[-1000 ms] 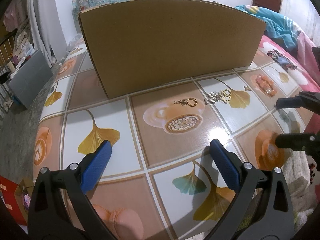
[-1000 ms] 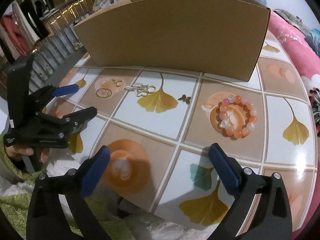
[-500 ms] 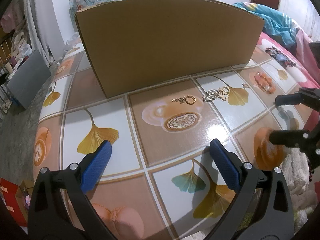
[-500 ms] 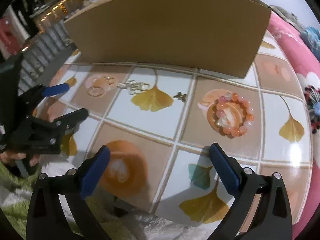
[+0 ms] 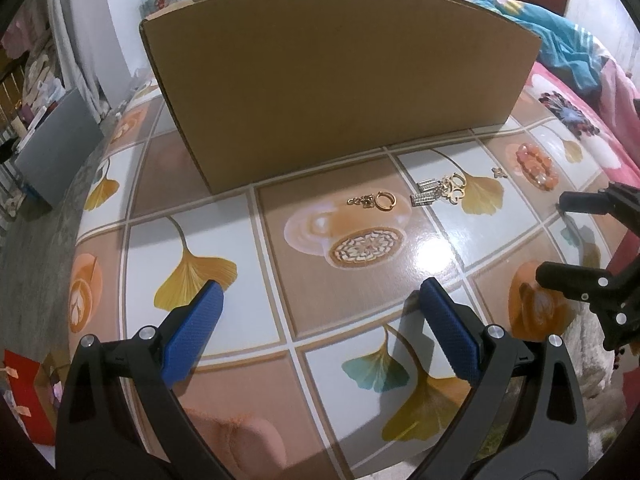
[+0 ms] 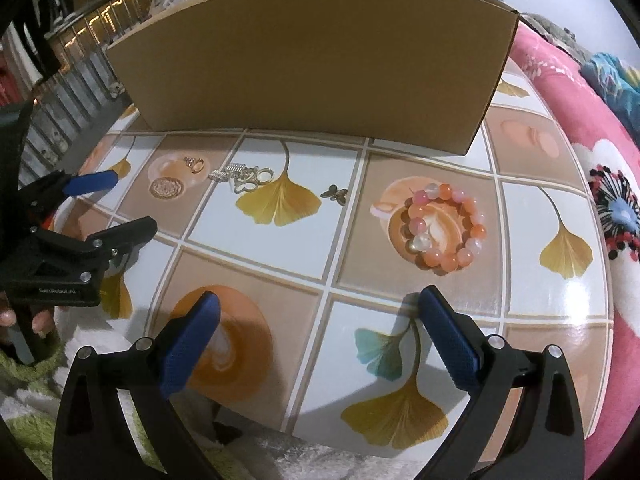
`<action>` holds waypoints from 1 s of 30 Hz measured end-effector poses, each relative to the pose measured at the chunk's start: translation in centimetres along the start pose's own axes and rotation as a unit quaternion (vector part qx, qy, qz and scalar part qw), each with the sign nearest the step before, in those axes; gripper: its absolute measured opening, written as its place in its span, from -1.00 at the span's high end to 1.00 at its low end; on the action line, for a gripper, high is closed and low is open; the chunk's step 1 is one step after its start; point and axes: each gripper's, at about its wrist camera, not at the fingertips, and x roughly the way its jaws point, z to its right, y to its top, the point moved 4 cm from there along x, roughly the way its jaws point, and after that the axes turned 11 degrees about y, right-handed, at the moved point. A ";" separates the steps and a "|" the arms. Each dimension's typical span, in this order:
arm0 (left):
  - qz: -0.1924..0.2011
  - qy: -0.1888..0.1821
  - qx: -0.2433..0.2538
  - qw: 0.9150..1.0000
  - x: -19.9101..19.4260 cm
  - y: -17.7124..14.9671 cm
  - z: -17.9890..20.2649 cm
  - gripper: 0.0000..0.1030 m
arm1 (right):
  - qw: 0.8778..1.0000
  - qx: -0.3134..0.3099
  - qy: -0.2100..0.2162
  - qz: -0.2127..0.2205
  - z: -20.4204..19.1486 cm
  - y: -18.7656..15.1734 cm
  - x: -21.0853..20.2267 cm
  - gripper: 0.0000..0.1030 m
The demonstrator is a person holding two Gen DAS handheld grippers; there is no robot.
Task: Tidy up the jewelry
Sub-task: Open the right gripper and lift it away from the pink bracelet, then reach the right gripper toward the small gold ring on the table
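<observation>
— Where are our claws now?

— Our right claw (image 6: 318, 334) is wide open and holds nothing. It has come a bit closer to the bead bracelet (image 6: 442, 227) in the last second, so the beads look bigger and sit just past its blue tips. Our left claw (image 5: 320, 330) is wide open too, and empty. It has hardly moved.

— So what does that tell us?

— We think the bracelet is the first thing we will pick up. Nothing has been put away yet. The job is just starting.

— Where is all the jewelry?

— It all lies on the worktop (image 6: 256, 264), in front of the big cardboard box (image 6: 312, 64). Let us go from the bracelet. Left of the bracelet is a tiny butterfly charm (image 6: 335, 194). Further left is a little pile of silver and gold earrings (image 6: 240, 177). Further left again is a gold hoop earring (image 6: 195, 164), the one nearest our left claw. None of them touch the box.

— Can we see inside the box?

— No. We see only its plain front wall, so we cannot tell what is in it.

— What must we watch for?

— The beads are round and smooth. They might slip, so we should close on them gently.
</observation>
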 end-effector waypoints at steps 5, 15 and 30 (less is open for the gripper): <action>0.008 -0.006 0.007 1.000 -0.1 -0.2 0.1 -0.84 | 1.000 -0.007 -0.007 0.010 -0.3 0.0 0.2 -0.88; -0.004 -0.005 0.010 1.000 0.1 0.2 0.3 -0.86 | 0.998 0.007 0.042 0.043 0.3 -0.1 -0.8 -0.87; 0.052 -0.024 0.079 0.995 -1.0 3.7 1.3 0.26 | 0.985 -0.017 0.140 0.100 -1.4 0.7 -1.1 -0.28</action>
